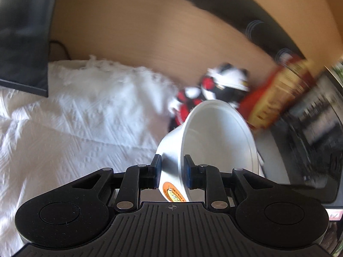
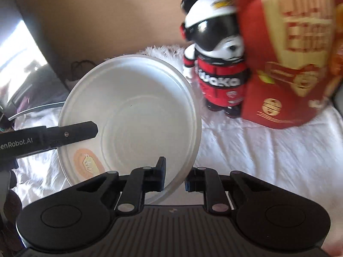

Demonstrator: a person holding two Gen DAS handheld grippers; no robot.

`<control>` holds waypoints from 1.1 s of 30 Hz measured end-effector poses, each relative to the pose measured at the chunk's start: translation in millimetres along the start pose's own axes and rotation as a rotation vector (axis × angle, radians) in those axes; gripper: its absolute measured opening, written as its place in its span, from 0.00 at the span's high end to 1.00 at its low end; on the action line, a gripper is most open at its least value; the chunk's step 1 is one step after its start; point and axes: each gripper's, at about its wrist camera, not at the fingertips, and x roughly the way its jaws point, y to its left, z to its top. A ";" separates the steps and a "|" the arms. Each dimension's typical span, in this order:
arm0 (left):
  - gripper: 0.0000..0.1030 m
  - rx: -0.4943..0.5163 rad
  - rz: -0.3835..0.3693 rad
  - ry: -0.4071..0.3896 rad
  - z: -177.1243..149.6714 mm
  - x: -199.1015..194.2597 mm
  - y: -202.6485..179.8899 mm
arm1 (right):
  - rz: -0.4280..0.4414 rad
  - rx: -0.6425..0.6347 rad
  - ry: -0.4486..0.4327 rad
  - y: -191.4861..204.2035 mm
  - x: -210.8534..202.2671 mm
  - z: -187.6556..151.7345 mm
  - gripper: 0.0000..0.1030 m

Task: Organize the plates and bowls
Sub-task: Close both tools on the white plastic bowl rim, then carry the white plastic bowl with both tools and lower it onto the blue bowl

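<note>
Two grippers, left (image 1: 172, 172) and right (image 2: 174, 176), jaws clamped on one white bowl's (image 2: 137, 107) rim.

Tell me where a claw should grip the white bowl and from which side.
Grip the thin rim of the white bowl, one finger inside and one outside the wall. It is tilted with its mouth open, so the near lower edge is free to straddle. Both the right claw and the left claw already pinch the wall that way.
</note>
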 end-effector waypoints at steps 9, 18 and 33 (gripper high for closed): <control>0.78 0.082 -0.058 0.179 -61.8 -2.4 -47.6 | -0.074 -0.059 0.010 -26.8 -73.7 -58.4 0.83; 0.79 0.094 -0.059 0.336 -115.8 34.4 -52.3 | -0.137 -0.040 0.090 -57.6 -76.4 -119.6 0.80; 0.76 0.116 0.063 0.283 -114.6 32.7 -42.2 | -0.182 -0.007 0.000 -72.4 -66.3 -141.7 0.74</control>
